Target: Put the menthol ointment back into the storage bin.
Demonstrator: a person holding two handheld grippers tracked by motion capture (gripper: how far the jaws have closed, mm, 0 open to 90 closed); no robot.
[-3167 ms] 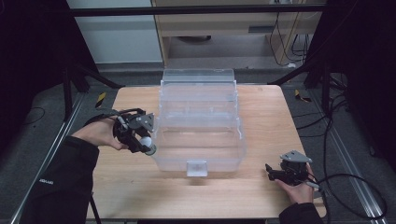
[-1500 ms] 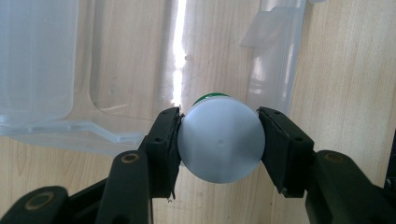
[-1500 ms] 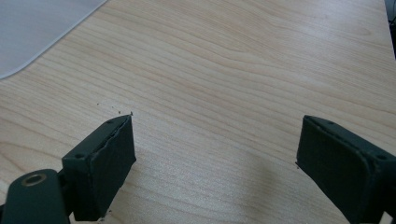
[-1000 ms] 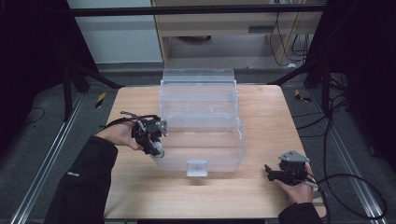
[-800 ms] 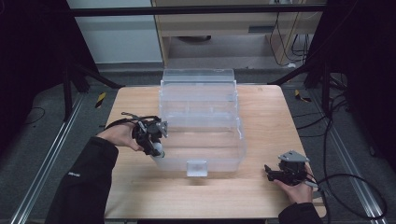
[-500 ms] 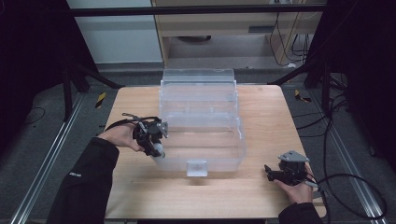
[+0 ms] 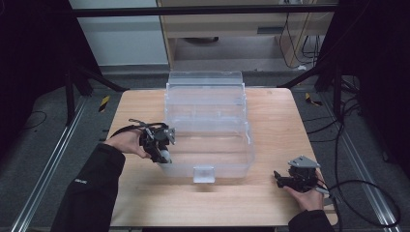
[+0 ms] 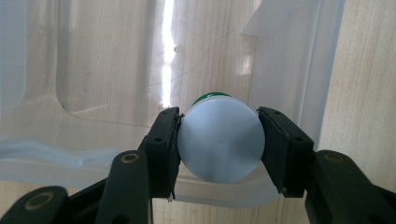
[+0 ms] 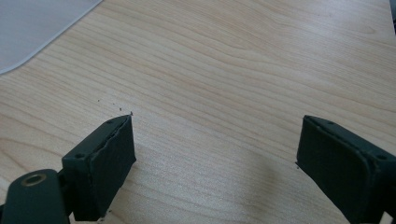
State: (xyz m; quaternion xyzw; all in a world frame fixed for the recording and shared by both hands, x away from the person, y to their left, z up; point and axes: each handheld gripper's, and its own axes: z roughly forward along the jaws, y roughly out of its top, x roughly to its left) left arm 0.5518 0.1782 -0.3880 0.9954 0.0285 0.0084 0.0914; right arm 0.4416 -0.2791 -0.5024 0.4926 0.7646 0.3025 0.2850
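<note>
My left gripper [image 7: 163, 151] is shut on a white round container with a green end [image 8: 219, 140]; its pads press both sides of it. It hangs over the left rim of a clear plastic storage bin [image 7: 208, 126] in the middle of the wooden table [image 7: 270, 203]. In the left gripper view the container points down into the bin's front left corner [image 8: 116, 79]. My right gripper [image 7: 283, 180] rests at the table's front right, open. In the right gripper view its gripper [image 9: 215, 163] has only bare wood between the jaws.
The bin's clear lid [image 7: 205, 79] stands raised at the back. A latch tab [image 7: 203, 174] juts from the bin's front wall. Black frame bars [image 7: 82, 77] and cables [image 7: 353, 121] surround the table. A corner of the bin [image 9: 37, 28] shows in the right gripper view.
The left hand has carried the white container rightward, from beside the bin to over its left rim, and has since held nearly still. The right gripper has stayed put.
</note>
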